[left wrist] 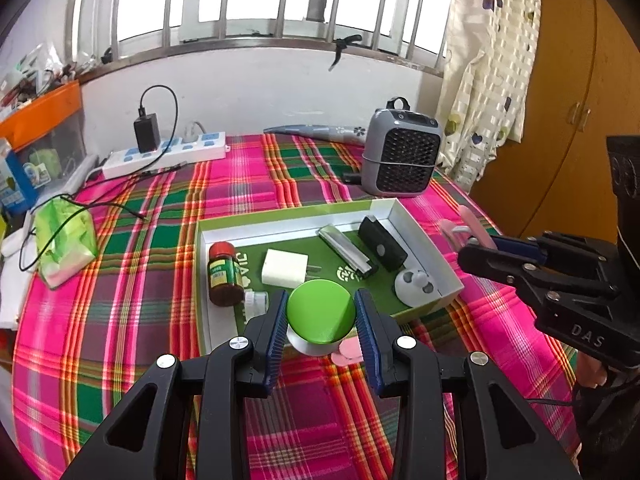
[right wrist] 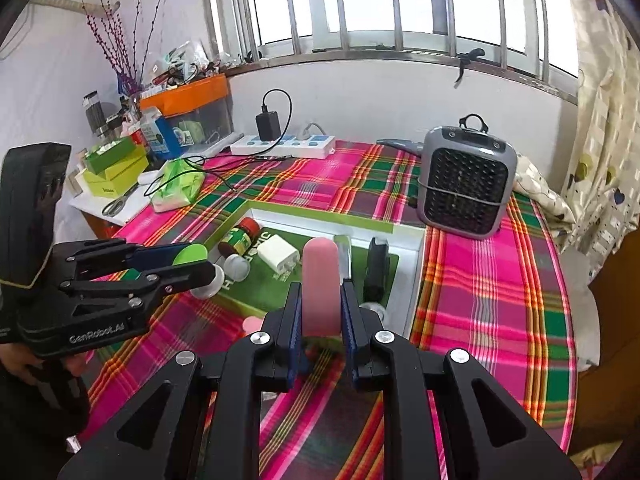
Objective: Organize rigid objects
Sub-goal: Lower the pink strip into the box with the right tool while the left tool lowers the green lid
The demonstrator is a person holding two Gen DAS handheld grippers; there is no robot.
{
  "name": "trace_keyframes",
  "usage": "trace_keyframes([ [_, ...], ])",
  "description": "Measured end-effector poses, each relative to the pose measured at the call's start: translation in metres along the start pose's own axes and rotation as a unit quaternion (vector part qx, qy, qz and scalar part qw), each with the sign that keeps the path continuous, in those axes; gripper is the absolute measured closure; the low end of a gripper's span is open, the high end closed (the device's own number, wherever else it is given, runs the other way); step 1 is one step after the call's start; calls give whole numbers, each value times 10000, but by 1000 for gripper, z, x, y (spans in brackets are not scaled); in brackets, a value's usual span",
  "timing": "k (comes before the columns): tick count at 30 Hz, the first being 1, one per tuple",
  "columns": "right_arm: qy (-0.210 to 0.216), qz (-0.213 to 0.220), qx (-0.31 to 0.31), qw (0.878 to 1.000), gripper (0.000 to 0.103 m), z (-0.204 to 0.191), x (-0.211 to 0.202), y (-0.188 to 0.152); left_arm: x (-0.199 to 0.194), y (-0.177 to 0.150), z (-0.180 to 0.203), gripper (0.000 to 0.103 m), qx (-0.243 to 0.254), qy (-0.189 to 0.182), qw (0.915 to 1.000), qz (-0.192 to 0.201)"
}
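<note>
The left gripper (left wrist: 321, 312) reaches forward over the near edge of the tray (left wrist: 416, 220), its ribbed blue pads closed against the two sides of a round green-capped jar (left wrist: 321, 311), whose smooth matte lid faces up over a pale base. The right gripper (right wrist: 320, 312) is held level beside it on the right, its jaws pinched narrowly on a pink rounded bar (right wrist: 320, 284), smooth and matte, which stands out past the fingertips above the tray's near right part.

The tray is a shallow white-walled box with a green floor, lying on a pink and green plaid cloth (left wrist: 132, 300). Inside it, from left to right, lie a brown bottle with a red cap (left wrist: 224, 272) on its side, a white blocky plug adapter (left wrist: 285, 268), a silver flat bar (left wrist: 347, 250), a black boxy device (left wrist: 380, 243) and a round white disc (left wrist: 416, 285).

Farther off, a grey grilled heater (left wrist: 400, 152) stands at the right and a white power strip (left wrist: 168, 154) at the left.
</note>
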State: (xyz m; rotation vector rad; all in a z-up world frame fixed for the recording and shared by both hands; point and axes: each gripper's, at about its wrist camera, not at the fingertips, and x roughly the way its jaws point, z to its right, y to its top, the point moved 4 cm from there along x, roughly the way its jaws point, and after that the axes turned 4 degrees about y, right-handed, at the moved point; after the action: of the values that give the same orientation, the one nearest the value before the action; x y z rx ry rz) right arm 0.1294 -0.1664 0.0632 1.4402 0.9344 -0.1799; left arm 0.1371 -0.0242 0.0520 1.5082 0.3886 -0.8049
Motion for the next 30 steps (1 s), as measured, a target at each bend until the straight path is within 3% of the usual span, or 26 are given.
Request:
trace_keyframes([
  [19, 339, -802, -380, 9955, 84, 8, 101, 44, 43, 2, -18, 70, -227, 68, 9992, -337],
  [30, 526, -1224, -469, 9900, 84, 9, 143, 46, 60, -1, -18, 71, -192, 64, 9985, -500],
])
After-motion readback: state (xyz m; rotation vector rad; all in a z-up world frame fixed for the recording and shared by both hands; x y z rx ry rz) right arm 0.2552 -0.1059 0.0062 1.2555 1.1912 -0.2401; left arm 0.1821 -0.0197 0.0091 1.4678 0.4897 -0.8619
